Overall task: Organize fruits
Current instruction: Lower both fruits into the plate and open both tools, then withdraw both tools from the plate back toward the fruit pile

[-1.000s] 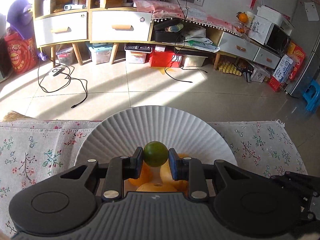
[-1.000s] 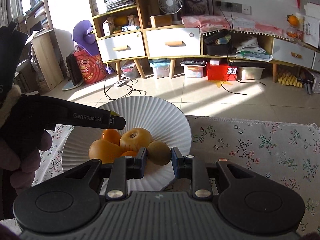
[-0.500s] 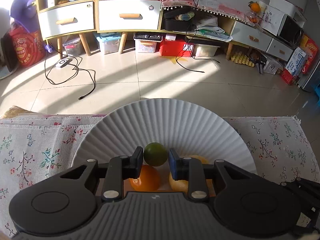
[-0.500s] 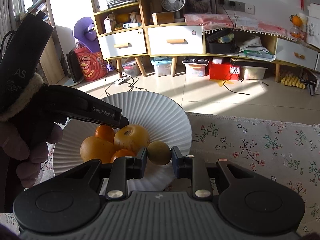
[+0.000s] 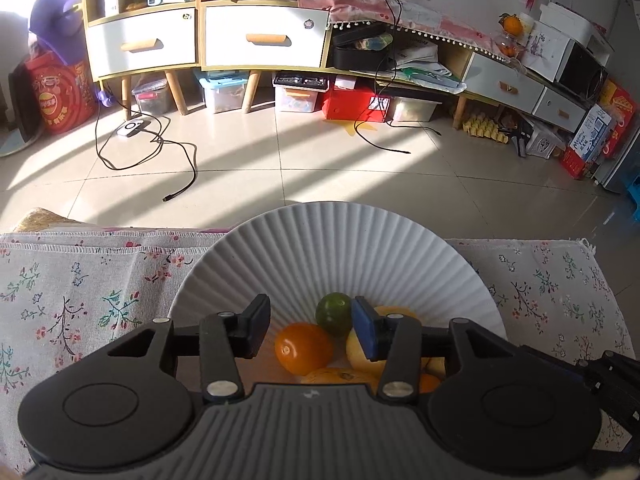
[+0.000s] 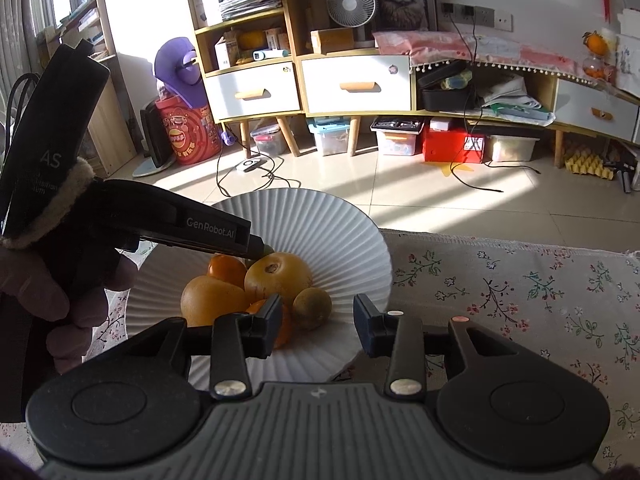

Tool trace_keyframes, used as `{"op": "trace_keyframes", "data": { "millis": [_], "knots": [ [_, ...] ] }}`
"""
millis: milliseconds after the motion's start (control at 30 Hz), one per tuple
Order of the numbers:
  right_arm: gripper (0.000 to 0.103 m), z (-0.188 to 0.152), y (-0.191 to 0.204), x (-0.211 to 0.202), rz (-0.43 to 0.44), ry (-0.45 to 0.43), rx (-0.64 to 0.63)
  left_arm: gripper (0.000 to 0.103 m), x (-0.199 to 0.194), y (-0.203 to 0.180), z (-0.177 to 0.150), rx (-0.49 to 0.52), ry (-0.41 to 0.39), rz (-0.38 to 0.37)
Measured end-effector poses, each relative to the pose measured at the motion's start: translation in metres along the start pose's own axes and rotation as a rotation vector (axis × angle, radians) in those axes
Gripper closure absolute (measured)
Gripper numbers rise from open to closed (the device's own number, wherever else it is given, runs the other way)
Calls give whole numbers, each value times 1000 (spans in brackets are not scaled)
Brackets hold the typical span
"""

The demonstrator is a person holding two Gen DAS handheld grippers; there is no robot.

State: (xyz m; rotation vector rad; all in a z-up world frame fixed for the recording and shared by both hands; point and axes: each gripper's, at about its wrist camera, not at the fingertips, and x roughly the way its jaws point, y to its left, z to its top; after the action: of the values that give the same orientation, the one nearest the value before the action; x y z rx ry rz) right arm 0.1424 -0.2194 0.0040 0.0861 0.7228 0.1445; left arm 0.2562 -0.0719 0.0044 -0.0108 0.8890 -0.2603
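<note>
Two grippers have just been opening over the white plate (image 6: 352, 240). The left gripper (image 5: 310, 326) has its fingers apart, the green lime (image 5: 334, 314) loose between them by the right pad. The right gripper (image 6: 316, 322) stands parted too, the brown kiwi (image 6: 312, 307) lying free between its fingers beside the oranges (image 6: 278, 276).

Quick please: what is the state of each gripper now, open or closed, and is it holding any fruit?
Left gripper: open, jaws just opened; green fruit released on the plate.
Right gripper: open, jaws just opened; brownish fruit released.
</note>
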Motion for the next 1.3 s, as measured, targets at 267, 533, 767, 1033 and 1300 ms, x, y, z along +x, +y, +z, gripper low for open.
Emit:
{"op": "trace_keyframes", "data": {
  "millis": [267,533,767,1033,1300],
  "knots": [
    [42,0,6,-17,-12,7,18,39,-29,8,-16,29,-33,3],
    [27,-5,18,-38,-31,22,5,20,-63,24,-38,33,-67,-1],
    [18,-11,32,-50,-52,45,-9,12,-88,39,-57,53,-90,-2],
    [15,-24,43,-61,-51,62,1,5,-107,50,-83,77,-93,-1],
    [13,-38,58,-71,-54,90,-23,4,-118,61,-105,67,-78,-6]
  ]
}}
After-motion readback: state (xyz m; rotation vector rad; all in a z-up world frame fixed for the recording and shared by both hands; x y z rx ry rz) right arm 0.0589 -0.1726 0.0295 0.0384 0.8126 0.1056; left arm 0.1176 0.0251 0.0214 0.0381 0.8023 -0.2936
